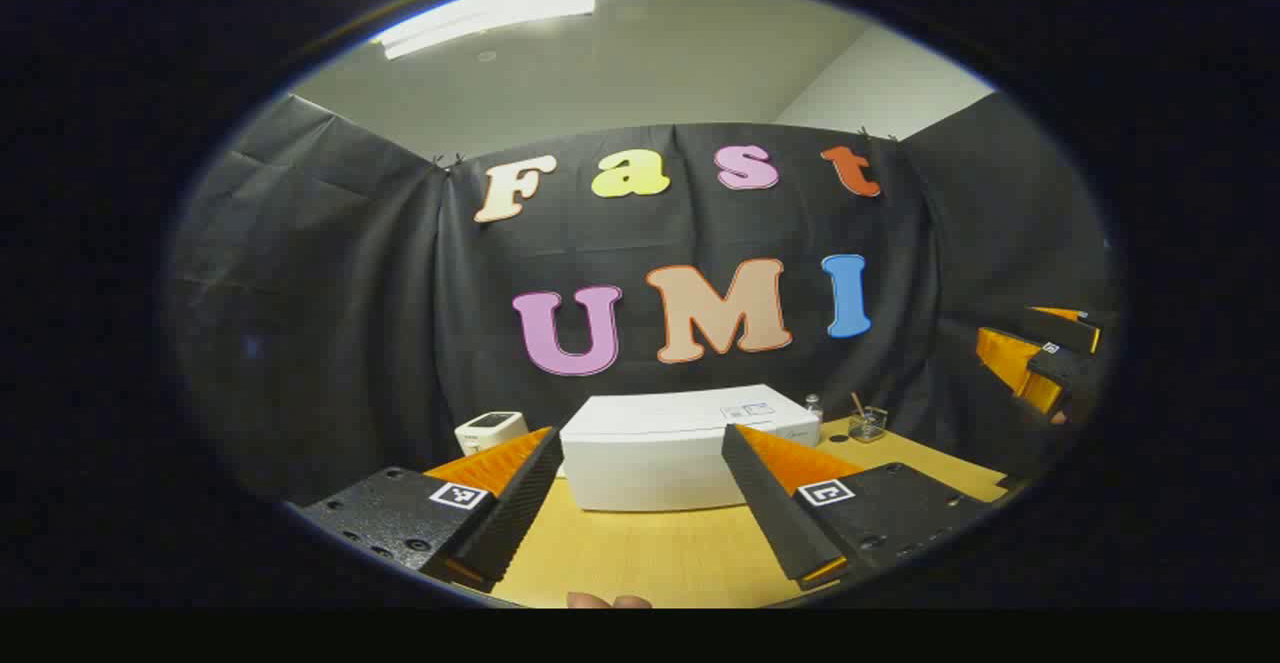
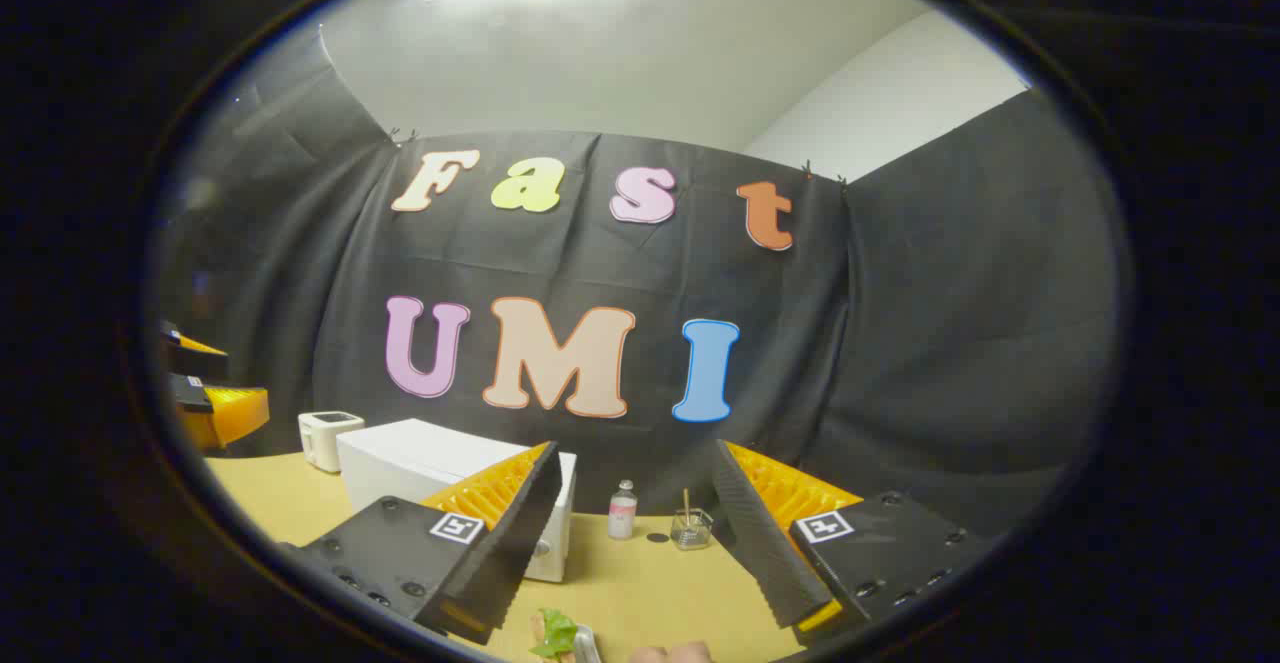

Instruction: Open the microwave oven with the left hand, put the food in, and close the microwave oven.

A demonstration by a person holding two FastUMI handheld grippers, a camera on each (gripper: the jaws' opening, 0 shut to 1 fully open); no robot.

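A white microwave oven (image 1: 680, 443) stands on the wooden table (image 1: 650, 553) with its door closed, straight ahead of my left gripper (image 1: 640, 443). That gripper hovers open above the table with nothing between its fingers. In the right gripper view the same microwave oven (image 2: 430, 468) sits left of centre, partly behind my right gripper's left finger. My right gripper (image 2: 630, 458) is open and holds nothing. Food with a green leaf (image 2: 557, 635) lies on the table at the bottom edge, below the fingers. The right gripper (image 1: 1040, 353) also appears far right in the left gripper view.
A small white appliance (image 1: 490, 431) stands left of the microwave. A small bottle (image 2: 622, 510) and a glass jar with a stick (image 2: 690, 528) stand near the cloth wall to the microwave's right. The left gripper (image 2: 205, 393) shows at the far left edge. A fingertip (image 1: 608, 600) peeks in below.
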